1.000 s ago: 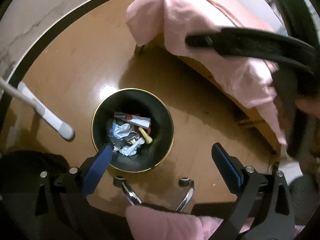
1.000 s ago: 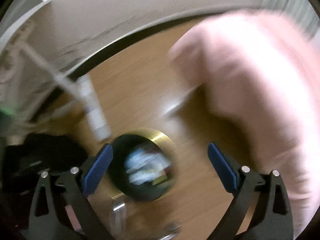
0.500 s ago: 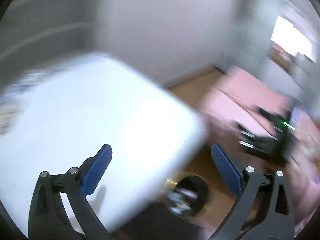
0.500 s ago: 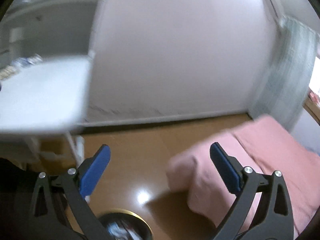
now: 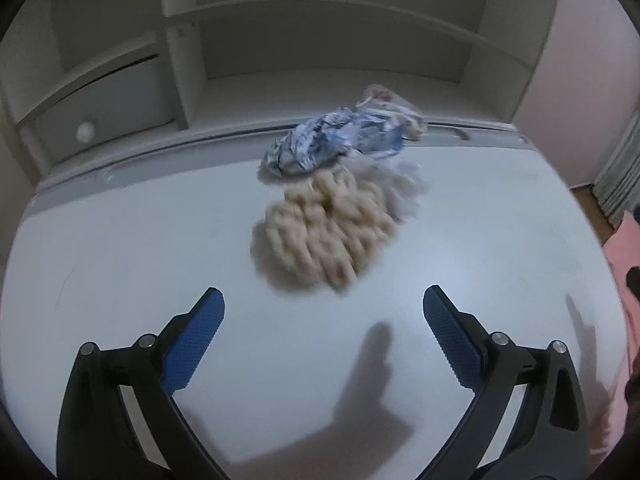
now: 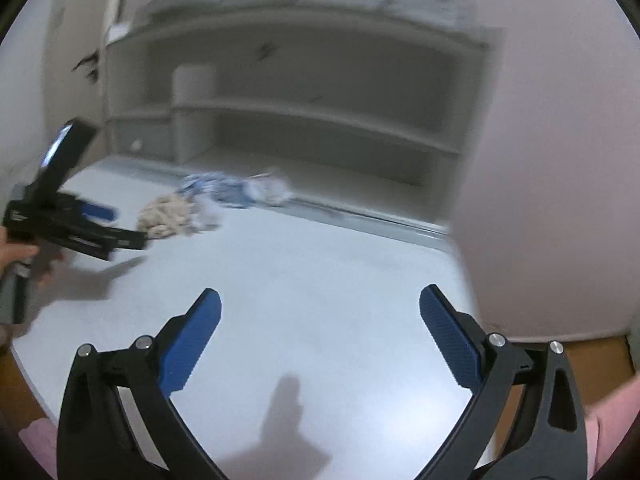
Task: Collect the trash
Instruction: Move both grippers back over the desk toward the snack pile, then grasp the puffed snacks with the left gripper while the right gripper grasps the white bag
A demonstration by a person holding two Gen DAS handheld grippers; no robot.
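Three pieces of trash lie together on the white desk [image 5: 160,240], toward its back edge: a beige crumpled wad [image 5: 328,232] nearest the grippers, a blue-and-white wrapper [image 5: 332,144] just behind it and touching it, and a clear plastic scrap [image 5: 388,100] at the far end against the wrapper. A pale wispy bit shows at the wad's right side, too blurred to identify.

Two grippers are in play. The left gripper [image 5: 323,308] hangs over the desk with its jaws spread wide and nothing between them; the wad sits just ahead of the blue pads [image 5: 192,340], not touching. The right gripper [image 6: 320,308] is likewise wide apart and empty, over bare desk well to the right of the pile. In the right wrist view the left gripper [image 6: 116,228] appears from the side, held by a hand [image 6: 16,256], its tips close to the wad [image 6: 168,216] with the wrapper [image 6: 216,192] beyond.

Nothing stands between either tool and the trash. Behind the pile a white shelf unit [image 5: 320,40] rises from the desk, with one drawer [image 5: 100,112] bearing a round knob at its left. A pink cloth [image 5: 624,248] shows past the desk's right edge, and a pale wall [image 6: 560,160] stands to the right.
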